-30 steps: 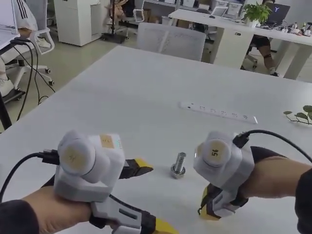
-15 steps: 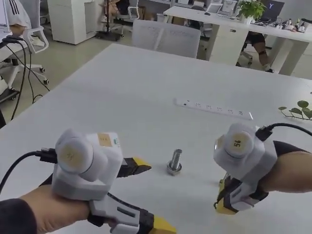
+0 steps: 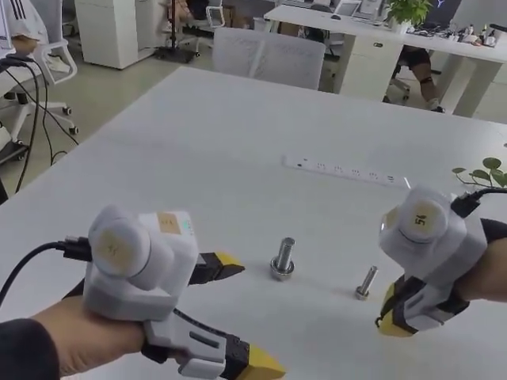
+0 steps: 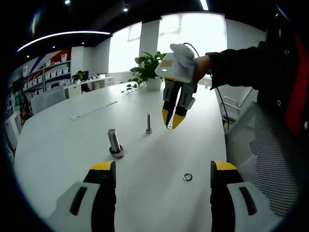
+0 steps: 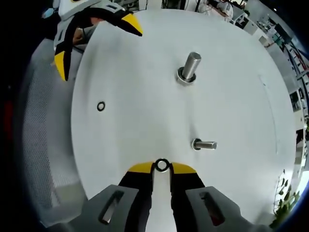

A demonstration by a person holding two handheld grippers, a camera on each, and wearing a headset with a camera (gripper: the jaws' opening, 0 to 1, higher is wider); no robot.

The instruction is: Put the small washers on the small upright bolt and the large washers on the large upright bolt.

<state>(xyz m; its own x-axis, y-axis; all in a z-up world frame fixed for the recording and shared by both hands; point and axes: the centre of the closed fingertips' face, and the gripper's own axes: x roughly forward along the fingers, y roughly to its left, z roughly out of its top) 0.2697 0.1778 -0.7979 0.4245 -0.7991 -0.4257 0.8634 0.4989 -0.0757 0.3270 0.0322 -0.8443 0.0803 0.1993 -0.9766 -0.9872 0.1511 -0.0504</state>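
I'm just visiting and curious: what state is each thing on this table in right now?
large bolt: upright on the table
small bolt: upright
loose washer: lying flat
left gripper: open, empty
right gripper: shut on a small washer

Inside a bright open-plan office: a broad white table (image 3: 198,150), a white power strip (image 3: 348,172) lying across it, a grey chair (image 3: 269,57) pushed in at the far edge. Beyond, pale floor (image 3: 119,87), a white cabinet (image 3: 111,32), more white desks (image 3: 368,63) and a potted plant (image 3: 409,12). Elsewhere, tall sunlit windows (image 4: 193,31) under a dark ceiling with a curved strip light (image 4: 63,35).
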